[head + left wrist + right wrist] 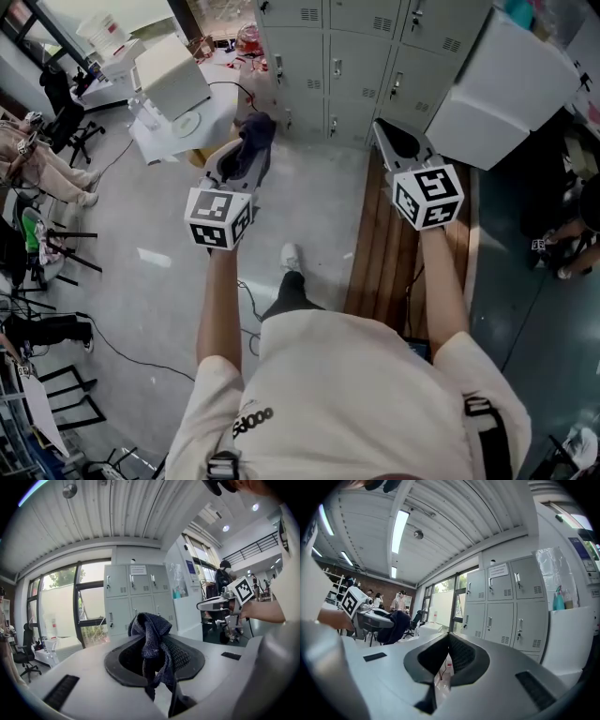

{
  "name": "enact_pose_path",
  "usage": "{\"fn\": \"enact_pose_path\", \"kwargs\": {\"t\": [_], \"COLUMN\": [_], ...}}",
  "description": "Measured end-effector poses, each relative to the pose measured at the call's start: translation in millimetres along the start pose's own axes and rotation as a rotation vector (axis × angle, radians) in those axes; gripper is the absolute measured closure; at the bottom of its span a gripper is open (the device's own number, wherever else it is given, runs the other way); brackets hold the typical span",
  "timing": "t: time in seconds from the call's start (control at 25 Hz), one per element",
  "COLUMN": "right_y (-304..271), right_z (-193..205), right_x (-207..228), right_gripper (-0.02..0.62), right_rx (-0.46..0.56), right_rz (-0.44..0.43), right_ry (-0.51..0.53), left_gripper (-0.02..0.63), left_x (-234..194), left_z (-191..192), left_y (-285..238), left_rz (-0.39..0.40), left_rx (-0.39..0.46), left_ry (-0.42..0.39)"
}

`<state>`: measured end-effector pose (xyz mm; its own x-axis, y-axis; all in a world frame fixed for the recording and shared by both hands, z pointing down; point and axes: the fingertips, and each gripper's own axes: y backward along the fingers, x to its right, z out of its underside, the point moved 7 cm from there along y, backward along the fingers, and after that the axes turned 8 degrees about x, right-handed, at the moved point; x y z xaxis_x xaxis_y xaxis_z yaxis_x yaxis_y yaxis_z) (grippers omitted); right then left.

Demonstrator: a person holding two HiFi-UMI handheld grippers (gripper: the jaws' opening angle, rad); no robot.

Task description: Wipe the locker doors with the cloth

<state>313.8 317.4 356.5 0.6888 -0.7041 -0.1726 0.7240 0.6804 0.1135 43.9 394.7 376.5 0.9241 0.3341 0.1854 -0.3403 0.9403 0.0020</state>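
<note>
In the head view we hold both grippers out toward the grey lockers (361, 56), which stand ahead of us across the concrete floor. The left claw (242, 161) is short of the lockers' lower left doors, and the dark blue cloth (258, 131) is bunched at its tip, apart from the doors. The right claw (398, 141) is level with it and further right along the locker row, also clear of the doors. A white box (506, 84) stands just to the right of the lockers. In the left gripper view the left claw is pinching the cloth (151, 637). The fabric rises in a crumpled knot above the jaws and hangs down between them, with the lockers (136, 597) straight behind it. In the right gripper view the right claw (448, 641) is pressed together at its tips with nothing between them. It faces the lockers (506, 602), and the left gripper with its cloth (395, 625) shows off to the lockers' left.
</note>
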Motion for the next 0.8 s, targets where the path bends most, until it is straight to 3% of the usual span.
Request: {"fn": "enact_pose_path", "kwargs": {"t": [0.32,0.68,0.8], "right_y": [-97,-239,-272], "right_z": [23,18,23], "right_x": [34,76,83], "right_gripper": [0.586,0.586,0.586], "right_rx": [0.008,0.028,0.020], "right_rz": [0.033,0.089,0.104], "right_ry": [0.001,-0.031,0.002], "left_gripper": [0.498,0.498,0.497], "left_x": [-89,-204,-236], "left_z": [35,39,43], "left_y": [-80,-182,-206], "left_rz": [-0.002,0.035,0.035], "left_rx": [0.005,0.009,0.011], "left_ry": [0.041,0.047,0.047]}}
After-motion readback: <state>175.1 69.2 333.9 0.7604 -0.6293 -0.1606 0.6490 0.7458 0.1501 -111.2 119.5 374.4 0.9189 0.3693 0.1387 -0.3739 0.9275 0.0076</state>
